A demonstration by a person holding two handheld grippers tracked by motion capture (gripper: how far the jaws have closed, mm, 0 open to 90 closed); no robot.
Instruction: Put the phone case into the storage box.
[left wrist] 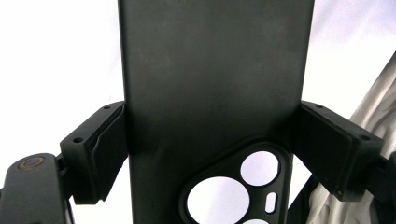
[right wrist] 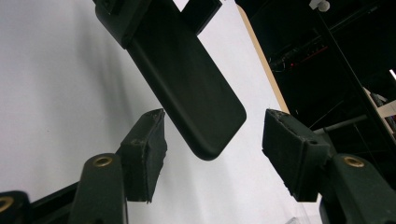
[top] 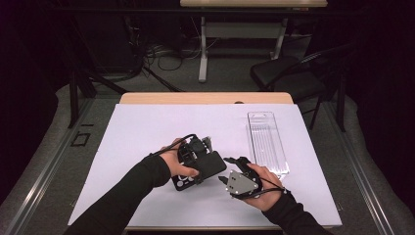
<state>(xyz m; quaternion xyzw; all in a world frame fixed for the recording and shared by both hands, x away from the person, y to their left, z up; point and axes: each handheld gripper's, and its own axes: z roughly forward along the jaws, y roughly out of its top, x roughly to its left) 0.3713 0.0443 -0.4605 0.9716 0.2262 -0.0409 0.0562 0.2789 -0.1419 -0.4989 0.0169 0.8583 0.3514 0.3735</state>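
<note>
A black phone case (top: 211, 166) with camera cut-outs is held just above the white mat (top: 147, 127). My left gripper (top: 195, 160) is shut on it: in the left gripper view both pads (left wrist: 100, 149) press on the long edges of the case (left wrist: 215, 70), near the camera holes. My right gripper (top: 224, 170) faces it from the right and stands open. In the right gripper view the rounded free end of the case (right wrist: 187, 79) hangs between the two jaws of the right gripper (right wrist: 215, 123), touching neither pad (right wrist: 149, 144).
A clear plastic tray (top: 266, 142) lies lengthwise on the right side of the mat, close behind my right hand. The table's wooden far edge (top: 205, 98) shows beyond the mat. A black chair (top: 288, 73) and a desk frame stand on the floor behind.
</note>
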